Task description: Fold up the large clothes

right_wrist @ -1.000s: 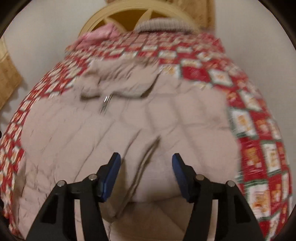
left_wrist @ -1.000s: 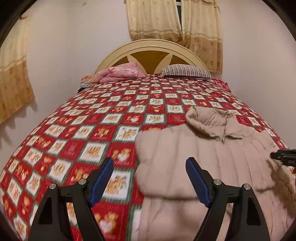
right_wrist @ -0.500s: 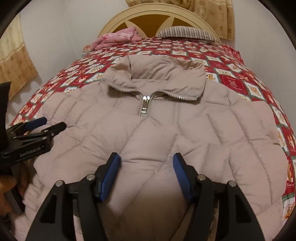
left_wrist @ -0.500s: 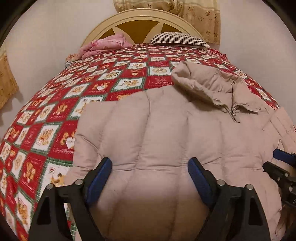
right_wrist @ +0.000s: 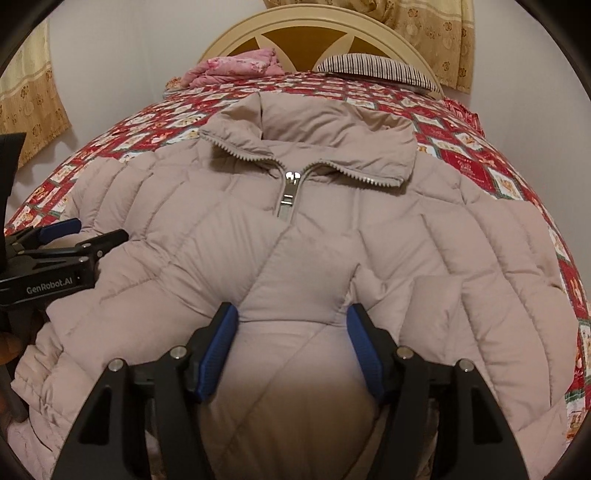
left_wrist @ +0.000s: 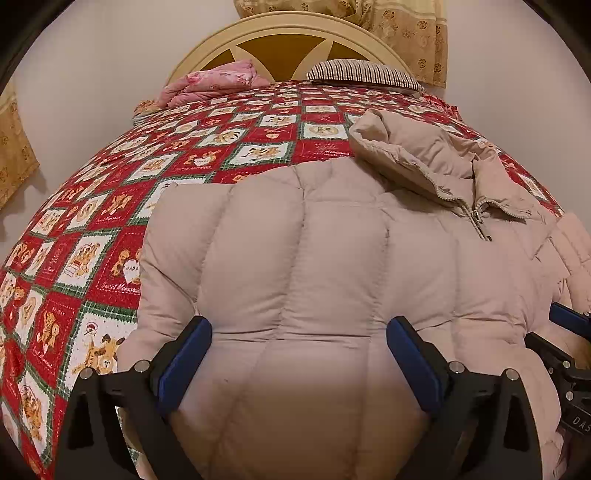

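Note:
A beige quilted puffer jacket lies front up on the bed, collar toward the headboard, zipper pull closed at the neck. It fills the right wrist view too. My left gripper is open, low over the jacket's left side, with puffy fabric bulging between its blue pads. My right gripper is open over the jacket's lower middle, fabric bulging between its pads. The left gripper also shows in the right wrist view, and the right gripper's tips show at the left wrist view's right edge.
The bed has a red patterned quilt. A pink folded blanket and a striped pillow lie by the cream headboard. Curtains hang behind and at the left wall.
Both grippers have moved forward and down onto the jacket. The left one came from over the quilt to the jacket's left side. Both stay open.

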The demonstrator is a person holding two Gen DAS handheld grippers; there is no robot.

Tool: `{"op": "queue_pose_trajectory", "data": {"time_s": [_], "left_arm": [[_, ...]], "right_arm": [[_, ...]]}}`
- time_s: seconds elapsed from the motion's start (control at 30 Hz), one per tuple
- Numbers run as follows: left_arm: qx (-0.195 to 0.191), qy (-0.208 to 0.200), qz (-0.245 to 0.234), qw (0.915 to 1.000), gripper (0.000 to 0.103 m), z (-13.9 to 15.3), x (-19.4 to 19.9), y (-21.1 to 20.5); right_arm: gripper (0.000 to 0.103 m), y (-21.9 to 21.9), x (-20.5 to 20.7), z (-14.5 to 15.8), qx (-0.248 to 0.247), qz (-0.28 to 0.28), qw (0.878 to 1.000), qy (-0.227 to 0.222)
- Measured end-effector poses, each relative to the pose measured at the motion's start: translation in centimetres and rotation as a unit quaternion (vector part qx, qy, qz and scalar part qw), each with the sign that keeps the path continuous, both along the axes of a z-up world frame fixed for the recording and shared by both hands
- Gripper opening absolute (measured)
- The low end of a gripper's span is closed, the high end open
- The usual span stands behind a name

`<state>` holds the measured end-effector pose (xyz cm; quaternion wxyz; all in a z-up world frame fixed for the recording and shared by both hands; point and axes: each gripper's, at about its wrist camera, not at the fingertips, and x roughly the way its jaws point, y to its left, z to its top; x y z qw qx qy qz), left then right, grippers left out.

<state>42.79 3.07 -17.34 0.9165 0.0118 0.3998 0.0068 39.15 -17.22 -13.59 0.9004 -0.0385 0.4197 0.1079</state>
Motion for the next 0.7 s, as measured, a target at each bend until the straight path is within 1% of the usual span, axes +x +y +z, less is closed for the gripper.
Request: {"op": "queue_pose_trajectory", "data": {"time_s": [0.7], "left_arm": [[-0.004, 0.001, 0.001, 1.0000, 0.099, -0.19, 0.27, 0.37]], "right_arm": [[0.066, 0.05, 0.04, -0.23, 0.004, -0.002, 1.000, -0.004]]}}
